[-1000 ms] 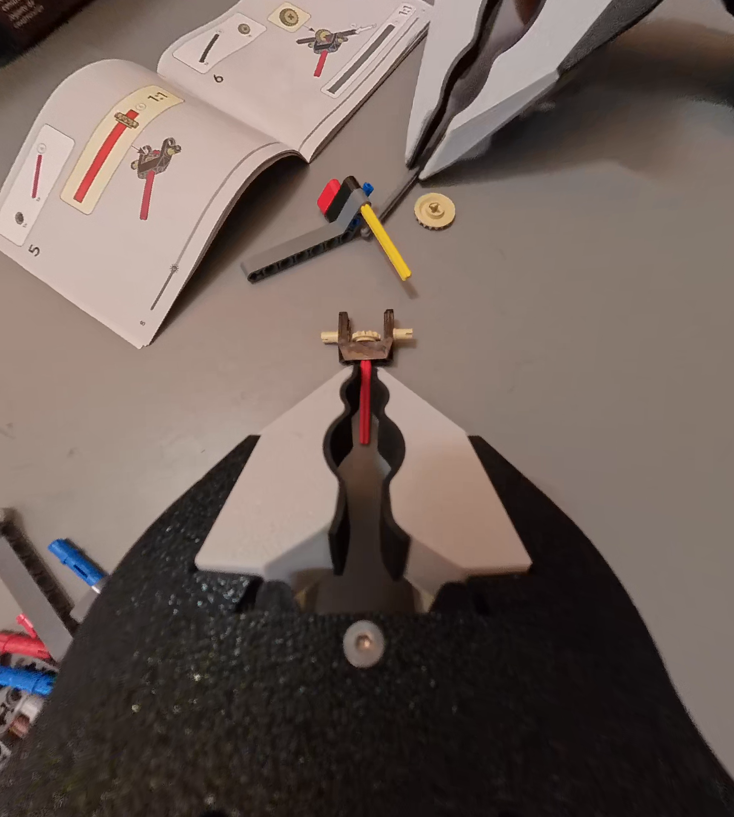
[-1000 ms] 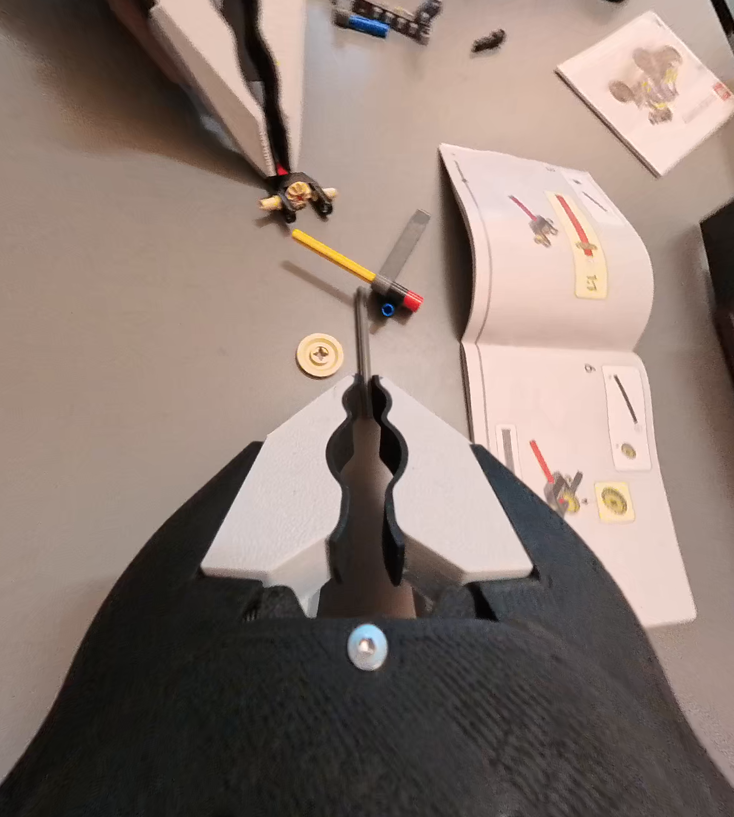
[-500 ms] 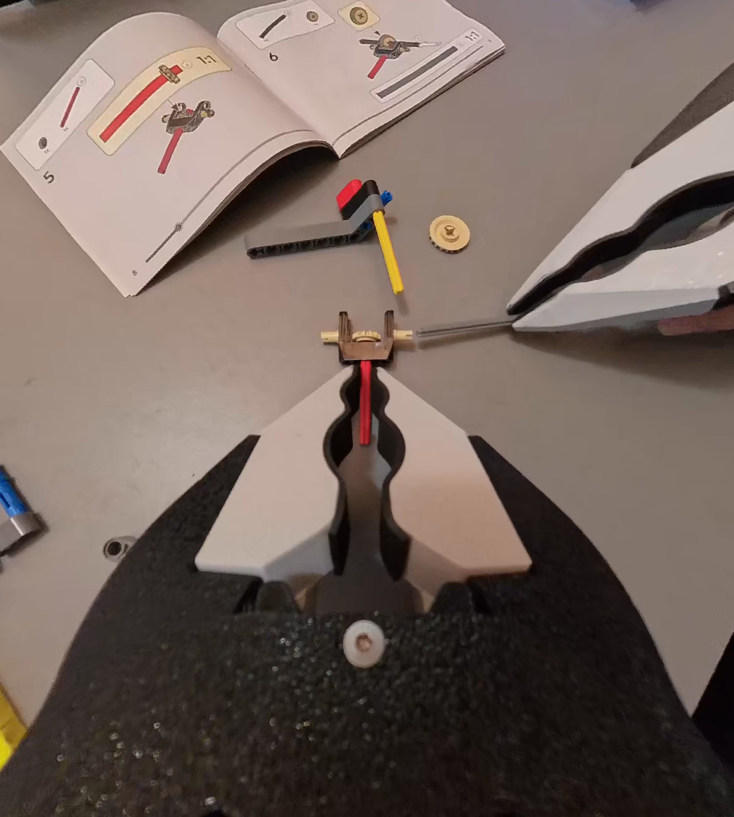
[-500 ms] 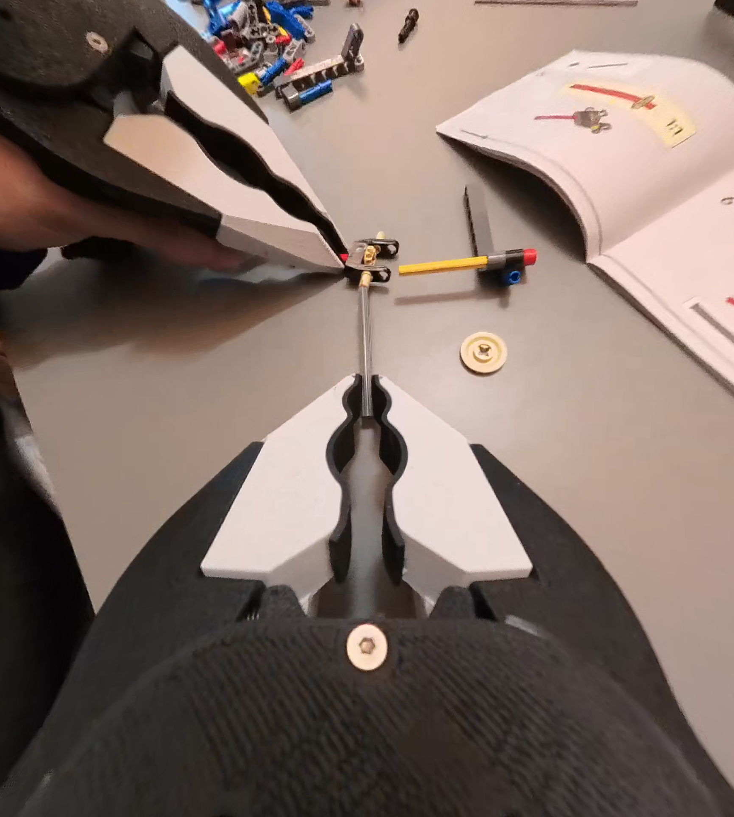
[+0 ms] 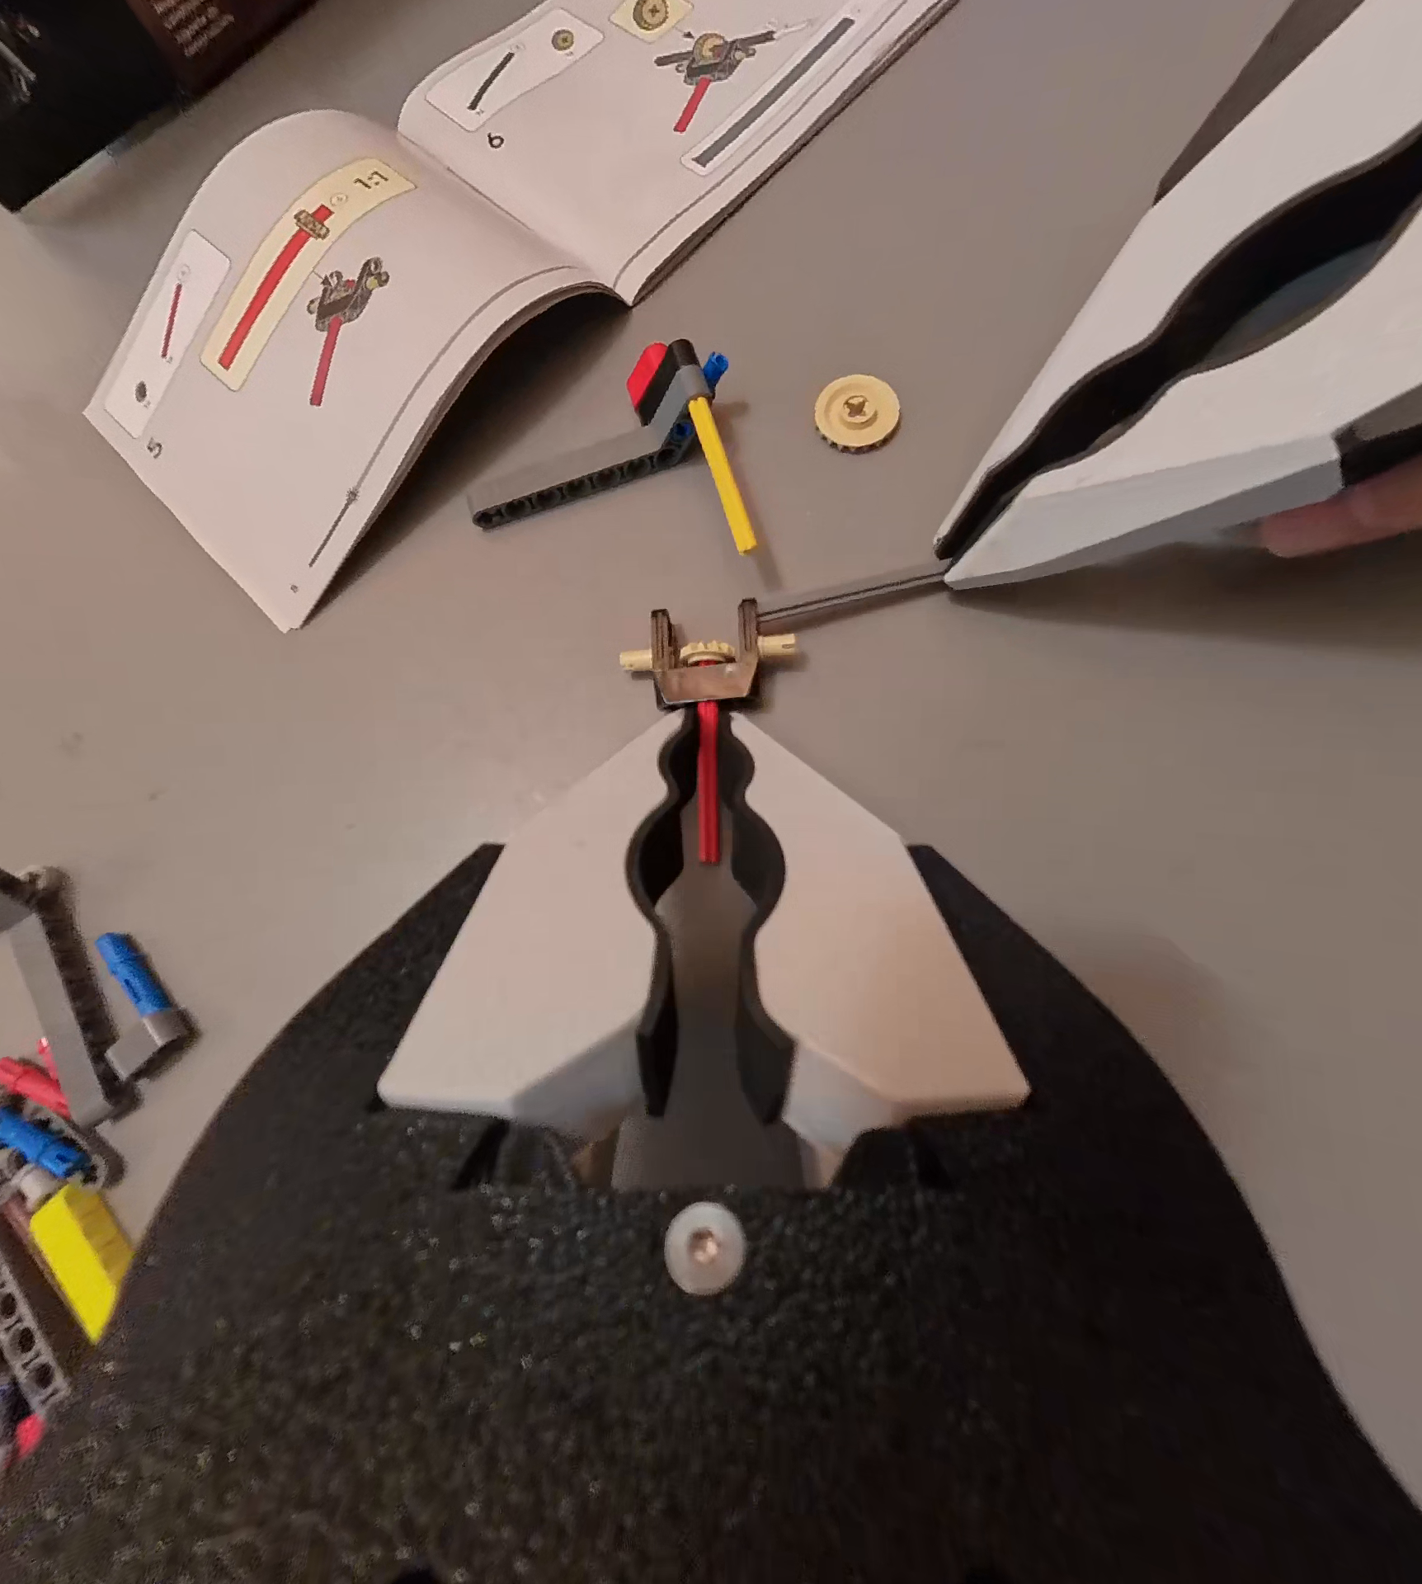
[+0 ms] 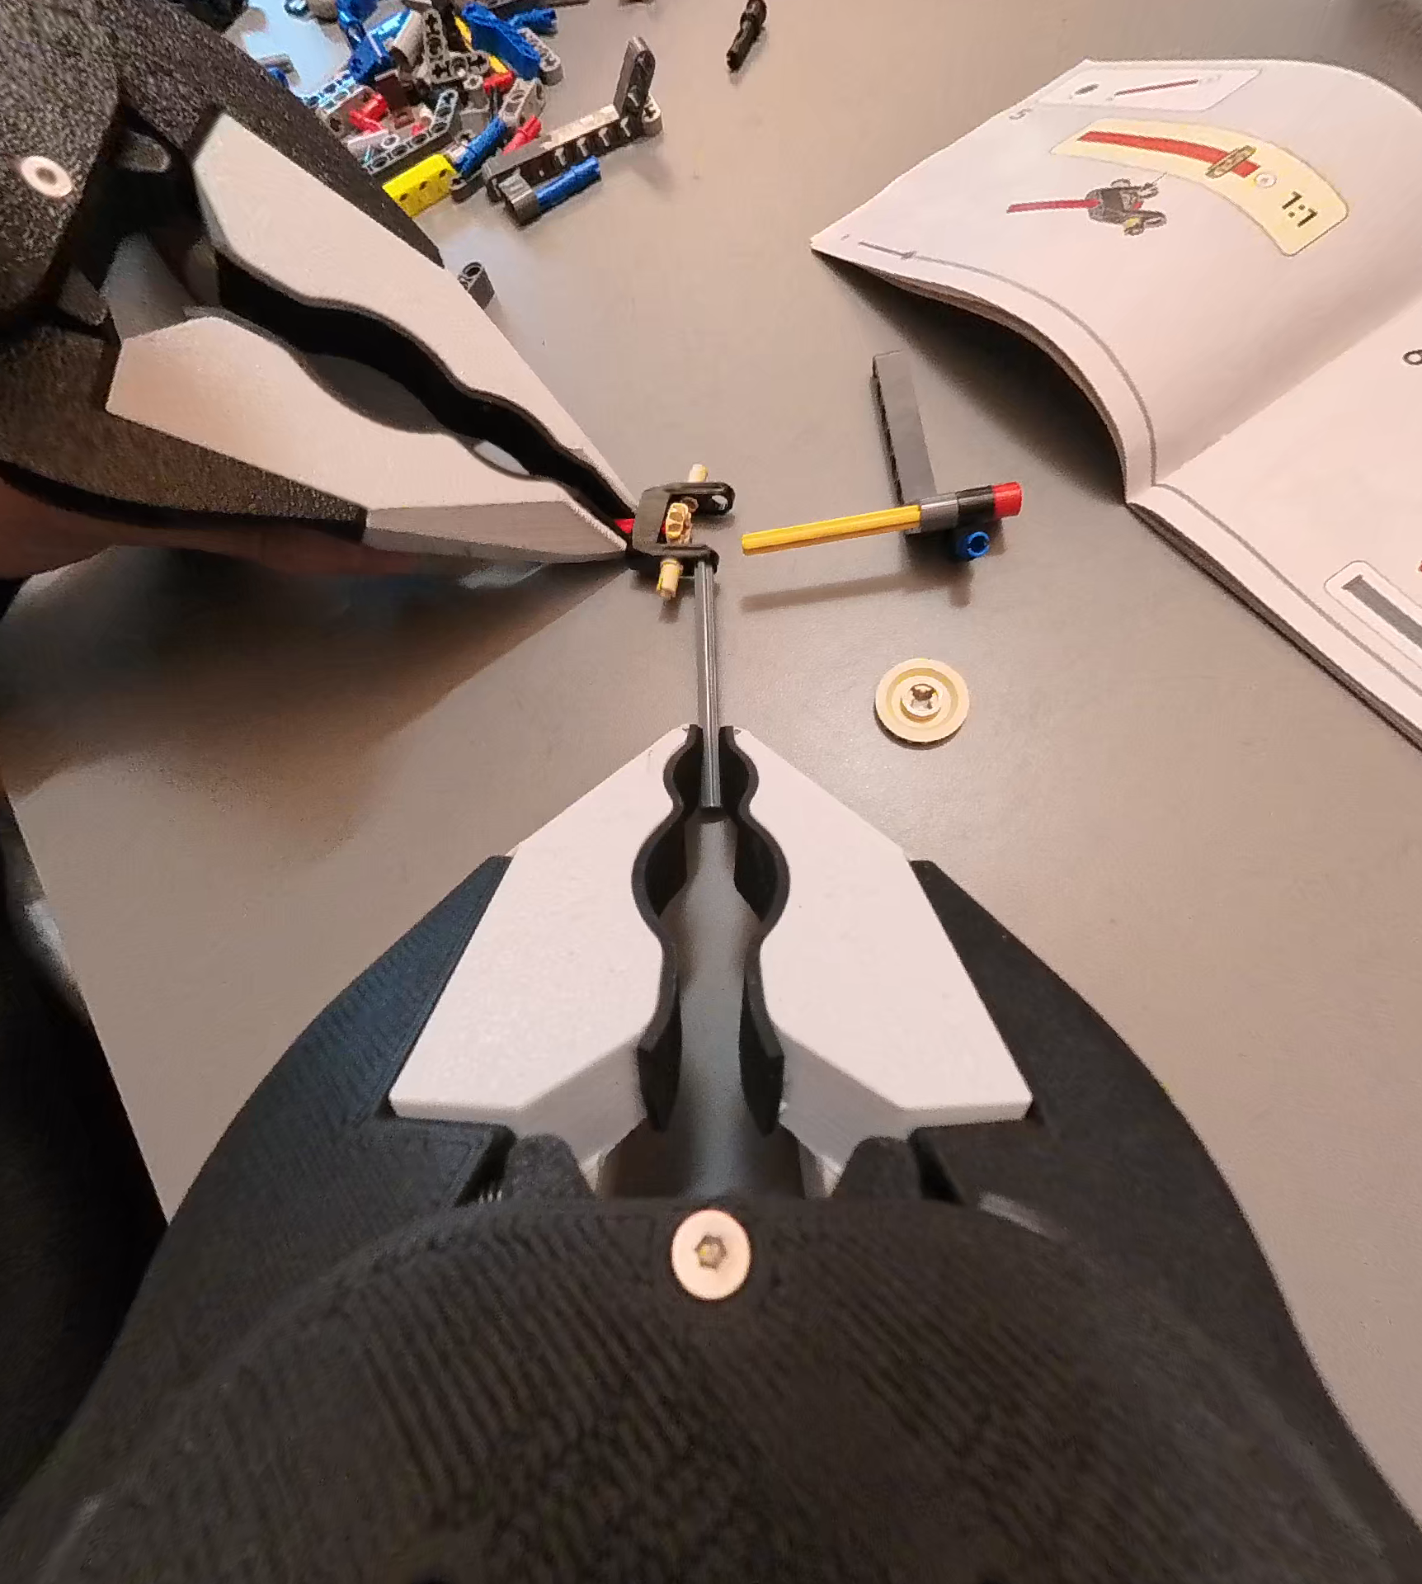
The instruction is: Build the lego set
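The left gripper [image 5: 706, 729] clamps a red axle [image 5: 708, 793] carrying a dark bracket assembly [image 5: 706, 660] with tan pins. The right gripper [image 6: 709, 737] pinches a dark grey axle [image 6: 708, 660] whose far tip meets the bracket's side. Just beyond, on the grey table [image 5: 1033, 857], lie a tan gear [image 5: 858, 413] and a grey liftarm with yellow axle [image 5: 720, 459]. Farther off sits an open instruction booklet [image 5: 433, 283]. Loose bricks [image 6: 450, 94] are heaped behind the left gripper; no container shows.

Open paper instruction booklets [image 5: 399, 283]: one
Round tan plastic gears [image 5: 858, 413]: one
Yellow plastic axles [image 5: 722, 473]: one
Thin grey axles [image 6: 706, 651]: one
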`<state>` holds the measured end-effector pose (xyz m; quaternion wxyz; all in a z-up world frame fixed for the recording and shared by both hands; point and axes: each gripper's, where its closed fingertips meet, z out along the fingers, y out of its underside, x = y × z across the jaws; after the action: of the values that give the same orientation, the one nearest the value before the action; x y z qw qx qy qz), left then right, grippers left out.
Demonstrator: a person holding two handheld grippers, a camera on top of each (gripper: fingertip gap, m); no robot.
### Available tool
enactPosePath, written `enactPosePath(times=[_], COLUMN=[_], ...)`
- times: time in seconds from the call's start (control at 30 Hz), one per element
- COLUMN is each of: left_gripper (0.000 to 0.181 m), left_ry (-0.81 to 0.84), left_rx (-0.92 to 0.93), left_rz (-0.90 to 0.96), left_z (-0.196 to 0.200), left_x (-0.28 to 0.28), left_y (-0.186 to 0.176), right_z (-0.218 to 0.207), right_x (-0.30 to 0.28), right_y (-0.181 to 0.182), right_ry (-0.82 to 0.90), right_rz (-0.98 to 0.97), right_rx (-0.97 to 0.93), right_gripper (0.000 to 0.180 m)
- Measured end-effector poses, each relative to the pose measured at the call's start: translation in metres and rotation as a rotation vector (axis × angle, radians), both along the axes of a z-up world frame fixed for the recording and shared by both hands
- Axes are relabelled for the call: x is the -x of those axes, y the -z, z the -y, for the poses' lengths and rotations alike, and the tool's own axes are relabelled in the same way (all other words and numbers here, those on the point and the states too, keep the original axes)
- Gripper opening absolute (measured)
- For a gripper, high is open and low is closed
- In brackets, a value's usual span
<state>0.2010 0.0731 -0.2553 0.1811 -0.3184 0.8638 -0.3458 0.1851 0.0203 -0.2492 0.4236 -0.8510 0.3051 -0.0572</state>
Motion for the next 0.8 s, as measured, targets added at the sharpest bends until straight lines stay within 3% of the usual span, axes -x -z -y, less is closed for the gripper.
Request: enactPosePath(times=[0.2,0.63,0.67,0.73,0.8], left_gripper=[0.002,0.002,0.002,0.002,0.002], left_ry=[0.037,0.159,0.173,0.188,0.181], left_rx=[-0.085,-0.023,-0.029,-0.035,-0.03], left_rz=[0.066,0.057,0.066,0.072,0.067], left_z=[0.002,0.003,0.003,0.004,0.004], left_x=[0.001,0.001,0.001,0.002,0.001], left_y=[0.0,0.0,0.0,-0.001,0.0], right_z=[-0.004,-0.01,-0.01,-0.007,-0.009], right_x=[0.004,0.013,0.013,0.007,0.008], right_y=[0.0,-0.002,-0.002,0.0,0.0], right_ry=[-0.016,-0.06,-0.055,-0.014,-0.017], right_rz=[-0.004,-0.024,-0.017,-0.012,-0.021], right_rx=[-0.003,-0.033,-0.029,-0.01,-0.014], right_gripper=[0.002,0.0,0.001,0.02,0.022])
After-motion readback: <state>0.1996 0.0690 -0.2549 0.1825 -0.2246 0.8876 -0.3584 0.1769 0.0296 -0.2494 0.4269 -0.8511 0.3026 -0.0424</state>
